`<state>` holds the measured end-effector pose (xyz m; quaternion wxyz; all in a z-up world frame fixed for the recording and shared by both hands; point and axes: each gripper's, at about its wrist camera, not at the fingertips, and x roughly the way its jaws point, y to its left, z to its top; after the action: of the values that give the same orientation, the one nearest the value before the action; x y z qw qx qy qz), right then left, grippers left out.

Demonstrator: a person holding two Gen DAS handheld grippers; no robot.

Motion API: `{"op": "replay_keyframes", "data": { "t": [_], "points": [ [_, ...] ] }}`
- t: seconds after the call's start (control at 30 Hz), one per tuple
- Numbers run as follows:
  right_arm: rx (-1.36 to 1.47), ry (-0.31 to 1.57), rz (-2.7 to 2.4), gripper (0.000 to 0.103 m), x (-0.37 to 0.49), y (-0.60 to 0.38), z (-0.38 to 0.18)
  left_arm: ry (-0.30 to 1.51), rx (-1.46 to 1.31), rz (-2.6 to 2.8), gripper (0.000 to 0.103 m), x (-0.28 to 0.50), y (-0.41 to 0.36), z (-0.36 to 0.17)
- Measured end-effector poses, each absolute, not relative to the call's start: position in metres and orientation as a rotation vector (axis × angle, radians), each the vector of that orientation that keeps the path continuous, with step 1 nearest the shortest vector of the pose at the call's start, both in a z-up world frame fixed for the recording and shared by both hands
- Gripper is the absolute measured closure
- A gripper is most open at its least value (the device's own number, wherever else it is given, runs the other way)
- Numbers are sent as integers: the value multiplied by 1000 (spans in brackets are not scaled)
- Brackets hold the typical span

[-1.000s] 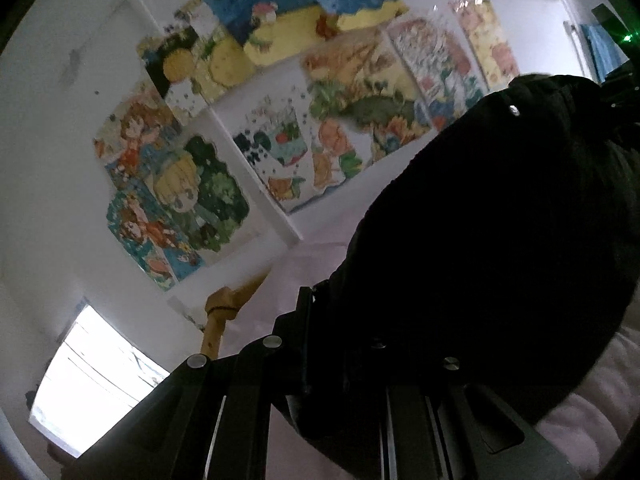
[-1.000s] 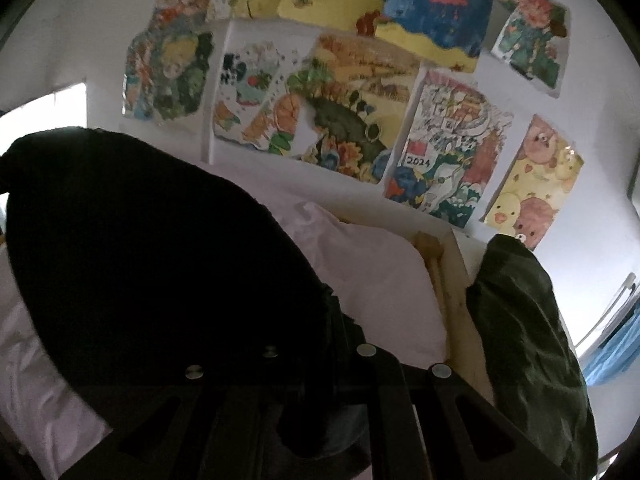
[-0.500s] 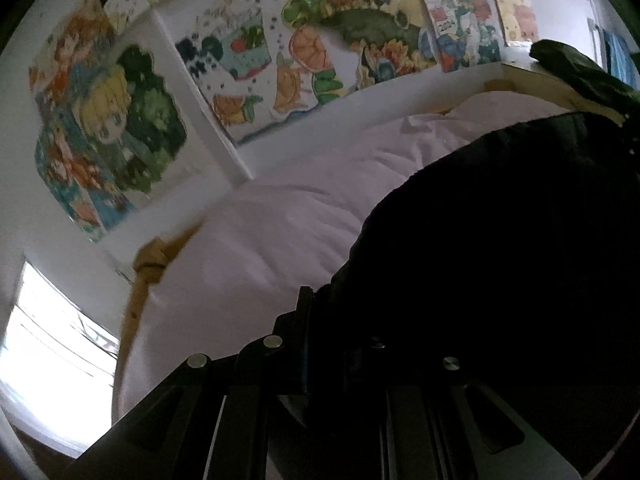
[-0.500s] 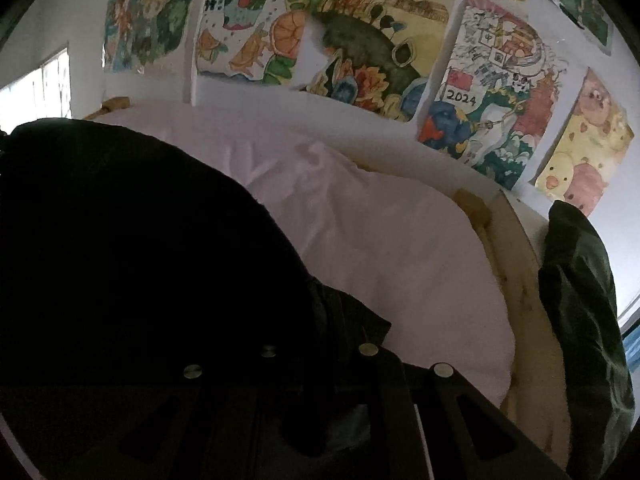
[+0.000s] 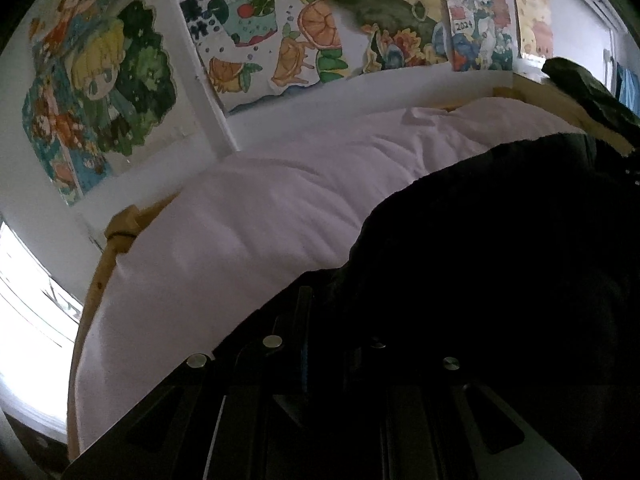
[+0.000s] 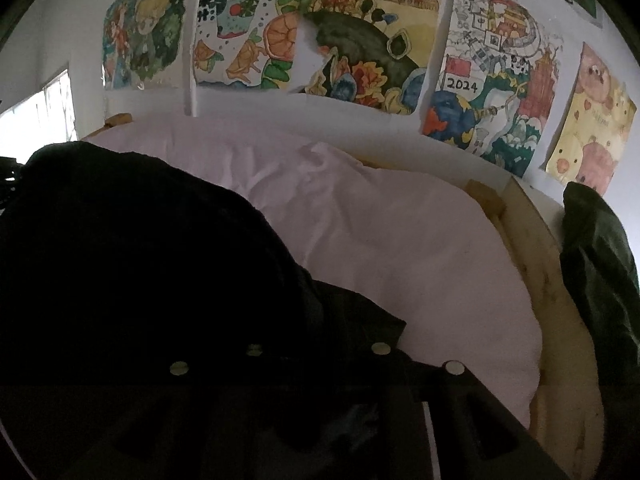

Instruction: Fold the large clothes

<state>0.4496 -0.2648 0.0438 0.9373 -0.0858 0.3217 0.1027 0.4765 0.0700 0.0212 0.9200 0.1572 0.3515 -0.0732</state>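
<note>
- left gripper (image 5: 340, 320): fingers pressed together on a bunch of the black garment (image 5: 500, 260); cloth comes out from between them and hides the fingertips, only the dark finger bases with silver screws show
- from that pinch the black garment spreads up and to the right, fills the whole right half of the left wrist view, top edge runs just below the dark green cloth (image 5: 580, 88)
- right gripper (image 6: 304, 344): fingers closed on the same black garment (image 6: 140, 260); fabric drapes over the left finger and the gap, a flap lies across the base of the right finger
- in the right wrist view the garment bulks to the left of the fingers and covers the lower left, its far edge rests against the pink bedding (image 6: 400, 248)
- garment spans between the two grippers, lying over the near part of the bed; too dark to tell folds or which part is held
- pink bedding (image 5: 248, 232) is rumpled, shows beyond and beside the garment in both views
- wooden bed frame (image 6: 552, 320) edges the bedding on the right; a frame post (image 5: 124, 228) shows at the left
- dark green cloth (image 6: 600, 272) draped over the frame at far right, apart from the black garment
- wall behind the bed holds colourful drawings (image 6: 360, 40), one marked 2024
- bright window (image 5: 24, 300) at far left
</note>
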Motion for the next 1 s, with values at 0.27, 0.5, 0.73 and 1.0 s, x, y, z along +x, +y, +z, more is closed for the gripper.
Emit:
{"op": "replay_keyframes", "data": {
  "t": [0.27, 0.5, 0.73, 1.0],
  "points": [
    [-133, 675, 177, 58, 454, -275, 36, 731, 258, -155, 91, 477, 75, 22],
    [-92, 650, 142, 32, 451, -283, 35, 690, 179, -113, 30, 465, 80, 26],
    [-94, 599, 130, 25, 443, -284, 39, 636, -11, -80, 19, 449, 114, 39],
    [-131, 425, 119, 15, 410, -269, 70, 545, -125, -142, 13, 417, 102, 58]
  ]
}}
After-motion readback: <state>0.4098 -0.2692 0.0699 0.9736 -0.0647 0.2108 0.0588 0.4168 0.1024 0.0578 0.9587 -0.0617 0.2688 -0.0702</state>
